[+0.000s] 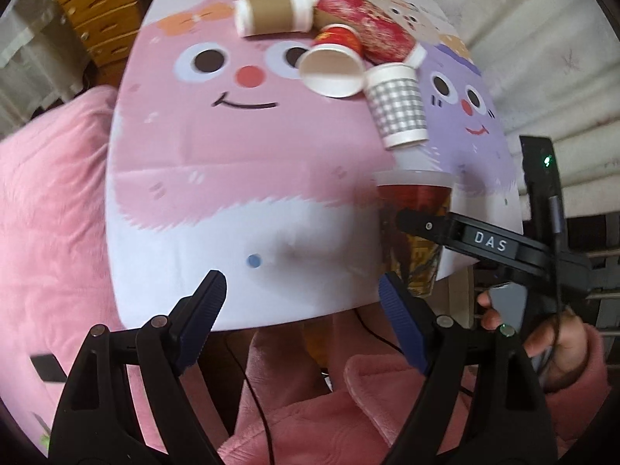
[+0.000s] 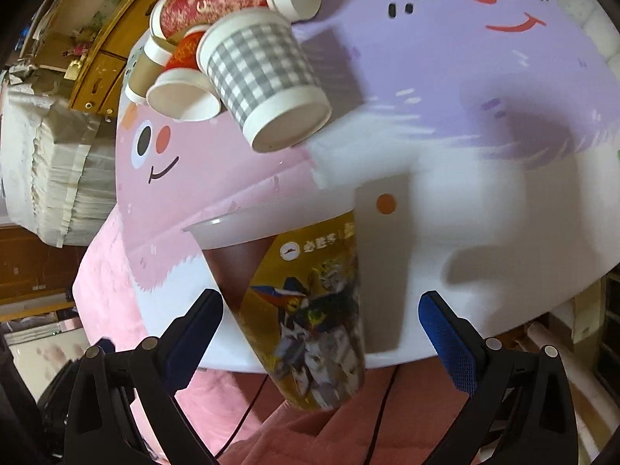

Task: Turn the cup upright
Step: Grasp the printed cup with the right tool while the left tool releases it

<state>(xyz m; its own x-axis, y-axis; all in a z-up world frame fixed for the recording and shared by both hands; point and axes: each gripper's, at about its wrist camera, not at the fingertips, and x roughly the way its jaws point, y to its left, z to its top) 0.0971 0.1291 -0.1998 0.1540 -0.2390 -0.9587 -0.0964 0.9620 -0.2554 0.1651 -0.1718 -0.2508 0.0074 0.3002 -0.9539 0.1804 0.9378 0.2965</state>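
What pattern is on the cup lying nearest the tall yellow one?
Grey-and-white gingham checks on the checked cup, with plain white bands at both ends; clearest in the right wrist view.

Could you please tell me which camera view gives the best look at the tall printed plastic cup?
The right wrist view: the printed cup fills the middle, rim and robot artwork plain, between that gripper's open jaws. The left wrist view shows it small at the table's edge, partly hidden by the right gripper.

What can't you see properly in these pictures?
- Left view: the right gripper crosses the printed cup and hides its middle.
- Right view: the printed cup is blurred, so whether it rests on the table is unclear.
- Both views: the brown cup is partly covered by other cups in the pile.
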